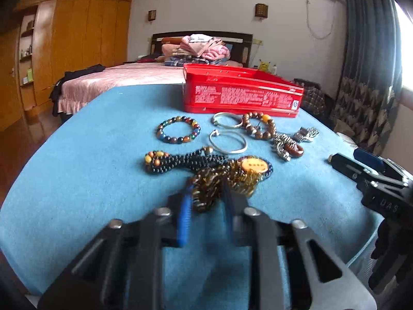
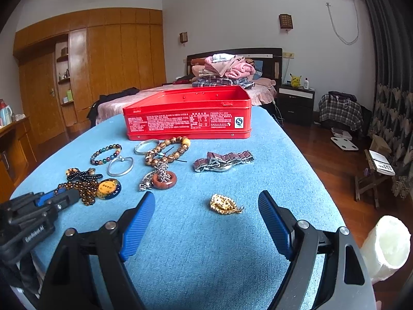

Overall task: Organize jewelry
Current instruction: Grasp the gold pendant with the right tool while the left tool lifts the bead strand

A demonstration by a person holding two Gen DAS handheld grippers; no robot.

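On the blue cloth-covered counter (image 2: 196,245), my left gripper (image 1: 206,193) has its jaws nearly closed on the brown bead necklace (image 1: 206,183) with the round amber pendant (image 1: 254,166), the strands bunched between the blue ribbed pads. My right gripper (image 2: 206,204) stands with jaws wide and empty, the crumpled gold chain (image 2: 225,204) lying between their tips. Beyond lie beaded bracelets (image 2: 106,154), silver bangles (image 2: 120,165), a wooden ring (image 2: 164,179) and a metal watch (image 2: 223,161), all before the open red tin (image 2: 188,118).
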